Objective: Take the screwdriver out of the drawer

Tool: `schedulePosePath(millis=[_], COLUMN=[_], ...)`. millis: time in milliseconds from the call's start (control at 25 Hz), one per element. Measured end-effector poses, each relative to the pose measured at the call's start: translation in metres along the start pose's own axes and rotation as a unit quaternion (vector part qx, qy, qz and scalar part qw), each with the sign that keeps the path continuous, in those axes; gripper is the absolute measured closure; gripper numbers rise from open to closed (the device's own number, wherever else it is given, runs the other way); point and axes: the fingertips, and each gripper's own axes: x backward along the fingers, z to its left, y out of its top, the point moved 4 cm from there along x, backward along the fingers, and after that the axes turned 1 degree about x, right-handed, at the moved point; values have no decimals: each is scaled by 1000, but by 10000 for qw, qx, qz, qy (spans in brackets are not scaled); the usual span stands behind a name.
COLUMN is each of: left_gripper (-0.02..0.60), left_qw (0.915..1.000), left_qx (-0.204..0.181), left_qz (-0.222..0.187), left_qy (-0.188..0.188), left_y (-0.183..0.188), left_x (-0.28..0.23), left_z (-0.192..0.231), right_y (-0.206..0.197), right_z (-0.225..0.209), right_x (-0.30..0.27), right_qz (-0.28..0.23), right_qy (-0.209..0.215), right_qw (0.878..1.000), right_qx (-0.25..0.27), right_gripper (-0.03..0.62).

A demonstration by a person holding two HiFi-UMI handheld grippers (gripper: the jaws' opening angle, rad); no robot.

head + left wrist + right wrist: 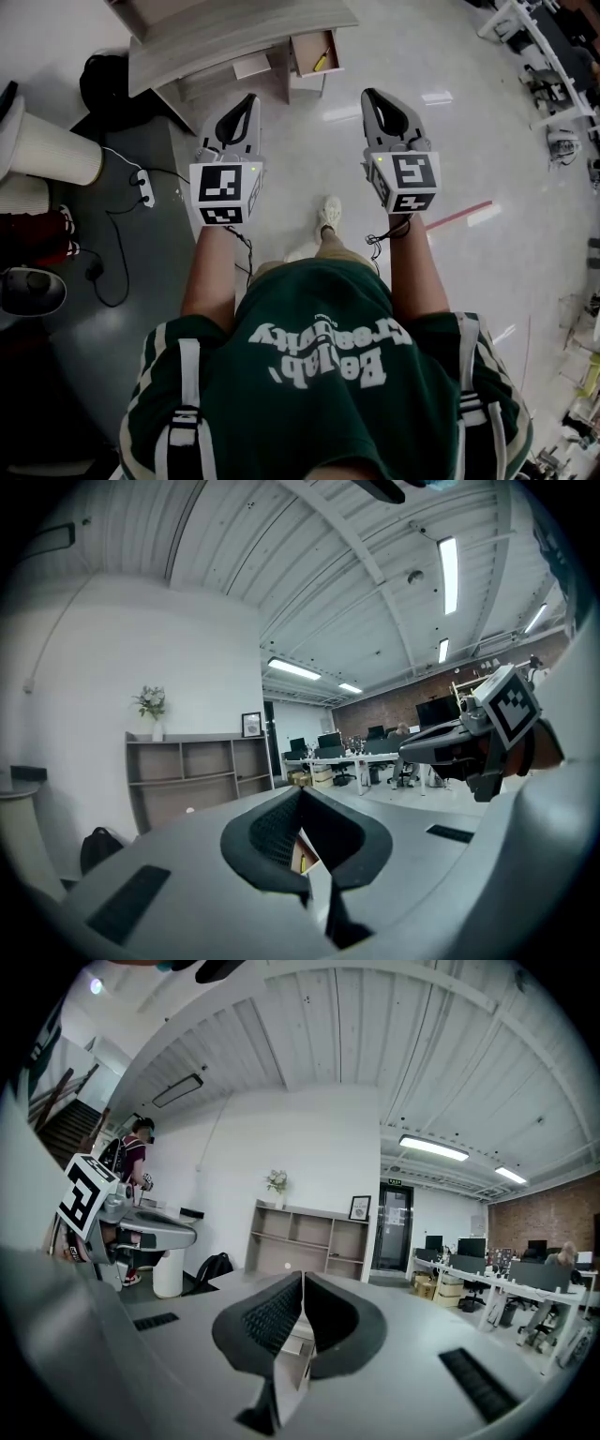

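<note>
With your left tool [250,97] and right tool [367,94] both closed and empty, you needed to open one before reaching the yellow-handled screwdriver [322,61] in the pale wooden drawer [308,82].

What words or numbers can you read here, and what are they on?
On the green shirt: white print, upside down and creased, cannot be read for sure.
On the cubes of the left gripper and right gripper: black-and-white square patterns, no words.
On the sign above the door: too small to read.
</note>
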Motion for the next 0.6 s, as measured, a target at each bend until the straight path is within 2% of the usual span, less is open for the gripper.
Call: schedulePosePath(millis=[600], left_gripper=[565], left_qw=[9989], left_qx=[47], left_qz=[-63], left_qy=[471], left_y=[8], left_x=[-195], left_z=[23], right_y=[-19], right_z=[-143], right_x=[-153], right_qz=[-103], right_qy=[218], right_qw=[9996], right_qx=[109], right_gripper=[559])
